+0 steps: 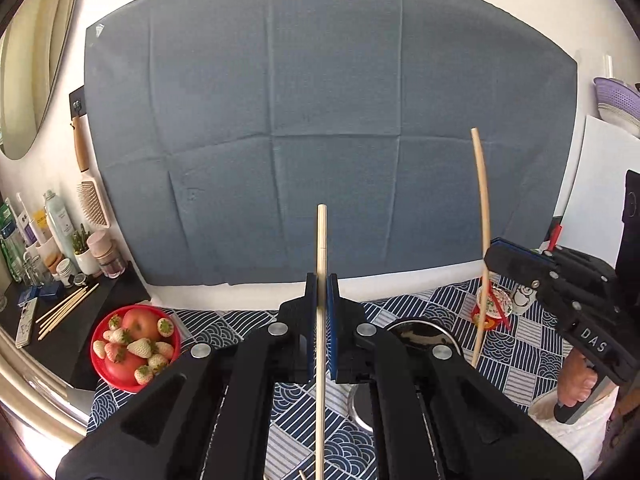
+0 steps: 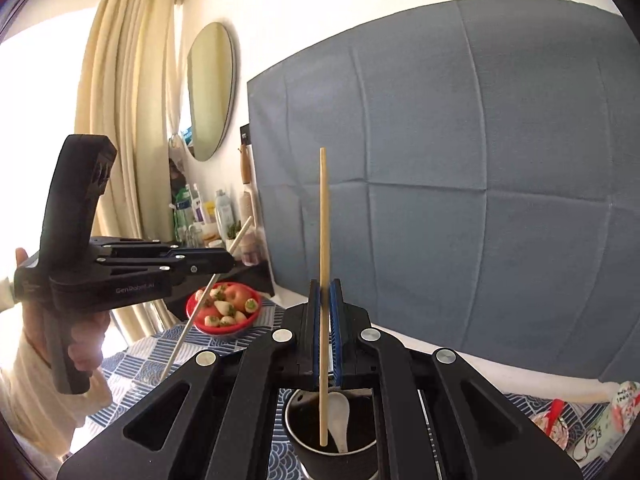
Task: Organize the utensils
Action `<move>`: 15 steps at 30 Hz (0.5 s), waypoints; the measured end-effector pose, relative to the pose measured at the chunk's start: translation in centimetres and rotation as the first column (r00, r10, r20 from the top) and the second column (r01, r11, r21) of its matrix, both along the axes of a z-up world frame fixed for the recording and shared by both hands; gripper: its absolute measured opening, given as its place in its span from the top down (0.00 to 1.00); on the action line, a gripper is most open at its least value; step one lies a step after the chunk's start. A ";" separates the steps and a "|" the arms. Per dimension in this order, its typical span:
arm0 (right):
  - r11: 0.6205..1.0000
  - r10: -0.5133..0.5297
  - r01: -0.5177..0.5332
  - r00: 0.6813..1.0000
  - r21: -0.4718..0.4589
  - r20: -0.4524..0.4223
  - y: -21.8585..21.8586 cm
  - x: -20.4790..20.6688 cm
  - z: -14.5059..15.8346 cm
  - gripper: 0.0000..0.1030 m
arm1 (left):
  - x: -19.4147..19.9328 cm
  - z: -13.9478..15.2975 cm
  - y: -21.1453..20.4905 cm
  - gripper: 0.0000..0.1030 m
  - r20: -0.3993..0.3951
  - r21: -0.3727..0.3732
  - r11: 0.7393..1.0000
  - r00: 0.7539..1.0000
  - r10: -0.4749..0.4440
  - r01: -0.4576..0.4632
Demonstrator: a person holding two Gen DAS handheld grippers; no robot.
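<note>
Now each tool clamps one chopstick upright: left tool (image 1: 322, 284), right tool (image 2: 325, 290) above black cup (image 2: 308, 420) holding white spoon (image 2: 340, 412). Next: lower right chopstick (image 2: 323, 280) into cup, release.

Red fruit bowl (image 1: 105, 376); navy-white patterned tablecloth (image 1: 516, 356); grey-blue backdrop (image 1: 320, 120).

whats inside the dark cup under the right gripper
A white spoon leans inside the dark cup. The lower end of the chopstick held by the right gripper reaches into it. The cup's bottom and near side are hidden by the gripper body.
</note>
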State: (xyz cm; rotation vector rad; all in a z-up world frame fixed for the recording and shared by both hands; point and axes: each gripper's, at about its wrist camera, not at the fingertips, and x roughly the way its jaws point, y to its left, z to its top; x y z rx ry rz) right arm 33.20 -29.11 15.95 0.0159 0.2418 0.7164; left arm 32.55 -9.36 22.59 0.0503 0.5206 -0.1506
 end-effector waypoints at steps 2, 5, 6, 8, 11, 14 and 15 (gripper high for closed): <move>1.000 0.005 -0.005 1.000 0.014 -0.006 -0.3 0.7 -0.5 0.96 | 0.4 0.2 -0.7 0.95 0.014 -0.019 0.999 1.000 -0.027 0.027; 1.000 0.011 -0.010 1.000 0.025 -0.017 -0.6 1.5 -1.2 0.95 | 1.3 0.8 -1.5 0.95 0.036 -0.054 0.996 0.997 -0.063 0.065; 1.000 0.011 -0.010 1.000 0.029 -0.017 -0.8 1.6 -1.4 0.95 | 1.5 0.9 -1.8 0.95 0.050 -0.064 0.995 0.996 -0.073 0.076; 0.999 0.018 -0.017 1.000 0.036 -0.018 -1.0 1.8 -1.8 0.96 | 1.9 1.0 -2.3 0.95 0.078 -0.082 0.992 0.993 -0.091 0.097; 0.998 0.029 -0.029 0.999 0.048 -0.013 -1.3 1.9 -2.4 0.96 | 2.8 0.6 -3.3 0.95 0.136 -0.087 0.990 0.986 -0.095 0.107; 0.998 0.031 -0.031 0.999 0.050 -0.016 -1.4 2.1 -2.8 0.95 | 4.0 -0.2 -3.7 0.95 0.155 -0.151 0.979 0.981 -0.115 0.138; 0.998 0.030 -0.029 0.999 0.051 -0.018 -1.5 2.2 -3.0 0.95 | 4.4 -0.5 -3.8 0.95 0.160 -0.179 0.972 0.979 -0.127 0.155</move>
